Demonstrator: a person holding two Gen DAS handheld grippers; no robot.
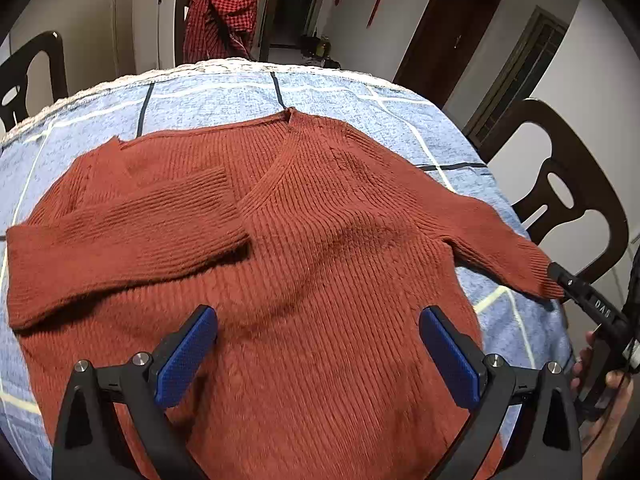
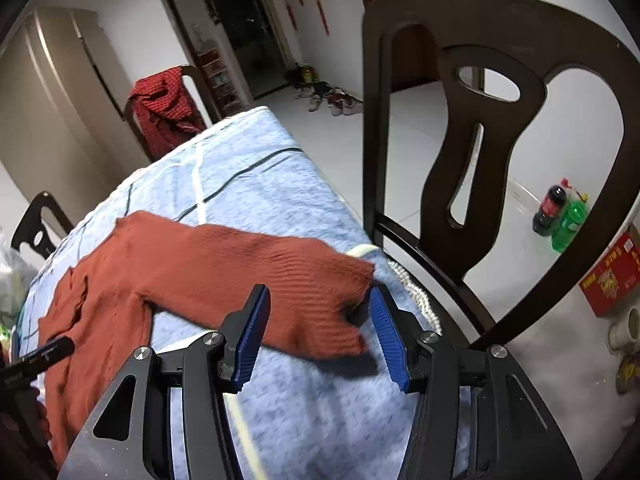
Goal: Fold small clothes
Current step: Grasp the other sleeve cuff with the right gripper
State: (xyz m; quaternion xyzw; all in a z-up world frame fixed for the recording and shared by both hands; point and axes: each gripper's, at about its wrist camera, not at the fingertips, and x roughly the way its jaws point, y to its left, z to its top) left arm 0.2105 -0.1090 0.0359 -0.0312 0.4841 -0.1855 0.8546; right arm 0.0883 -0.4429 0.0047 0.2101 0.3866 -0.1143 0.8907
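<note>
A rust-red knitted V-neck sweater (image 1: 304, 240) lies flat on the blue checked tablecloth (image 1: 224, 96). Its left sleeve (image 1: 120, 236) is folded across the chest. Its right sleeve (image 1: 500, 240) stretches out toward the table's right edge. My left gripper (image 1: 318, 320) is open and empty, hovering above the sweater's lower body. My right gripper (image 2: 318, 300) is open, its blue pads on either side of the right sleeve's cuff (image 2: 320, 300). The right gripper's tip also shows in the left wrist view (image 1: 560, 272) at the cuff.
Dark wooden chairs stand around the table: one at the right edge (image 2: 460, 120), one at the far side draped with a red checked cloth (image 1: 224, 12), one at the left (image 1: 36, 76). Bottles (image 2: 560, 216) and a red box (image 2: 612, 276) sit on the floor.
</note>
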